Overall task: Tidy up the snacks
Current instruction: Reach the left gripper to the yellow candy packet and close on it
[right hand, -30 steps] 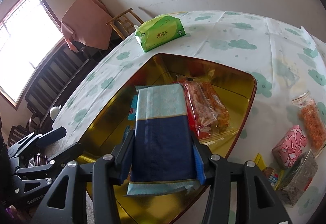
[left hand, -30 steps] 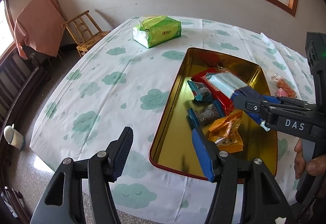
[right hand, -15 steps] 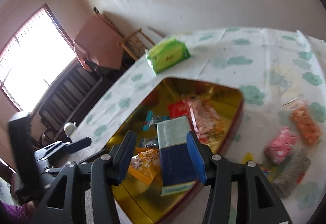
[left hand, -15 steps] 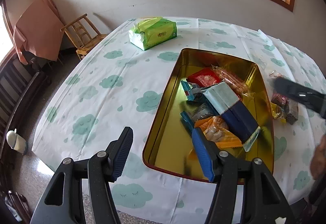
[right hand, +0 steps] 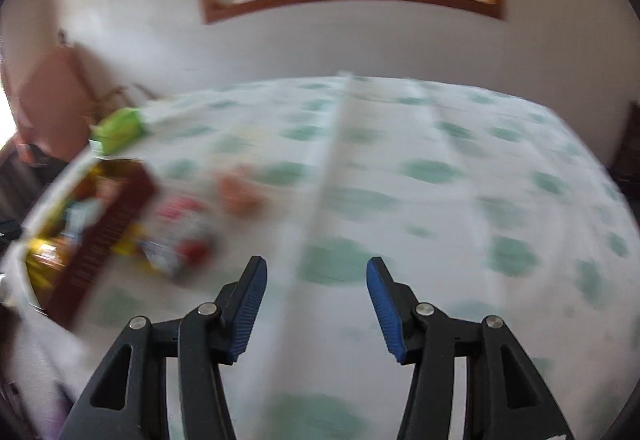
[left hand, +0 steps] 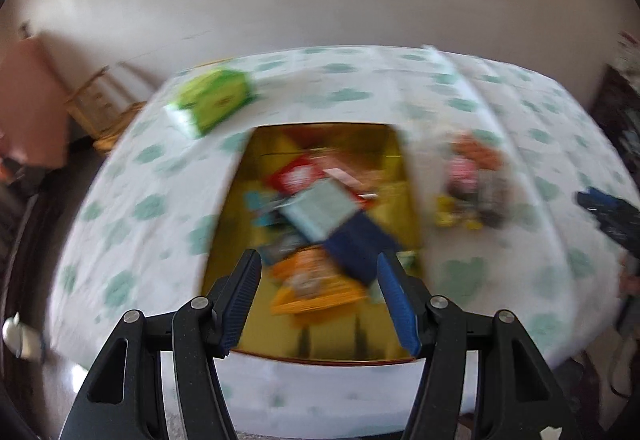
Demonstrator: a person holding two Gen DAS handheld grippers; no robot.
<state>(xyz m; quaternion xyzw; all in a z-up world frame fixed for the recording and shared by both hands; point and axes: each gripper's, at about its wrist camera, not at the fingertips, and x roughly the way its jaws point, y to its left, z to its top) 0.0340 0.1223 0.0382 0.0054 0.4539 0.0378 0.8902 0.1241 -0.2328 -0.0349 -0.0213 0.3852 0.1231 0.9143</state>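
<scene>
Swung away from the gold tray (right hand: 84, 236) since a second ago, right gripper (right hand: 316, 300) now empty, jaws apart over bare cloud-print tablecloth (right hand: 440, 200). Left gripper (left hand: 318, 300) likewise parted, holding nothing, above the tray's near end. Blue packet (left hand: 340, 224) lying among snacks inside. Farther right, loose snacks (left hand: 472, 192) on the cloth. Green tissue pack (left hand: 212, 102) beyond.

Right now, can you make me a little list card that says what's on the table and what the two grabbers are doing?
table cover: white cloth with green clouds
tray: gold tin, snacks inside
in the tray: blue and pale green packet, orange packet, red packet
beside the tray: small pile of loose snacks, too blurred to name
far corner: green tissue pack
left gripper: open, empty, over the tray
right gripper: open, empty, over bare cloth
picture quality: both views blurred
</scene>
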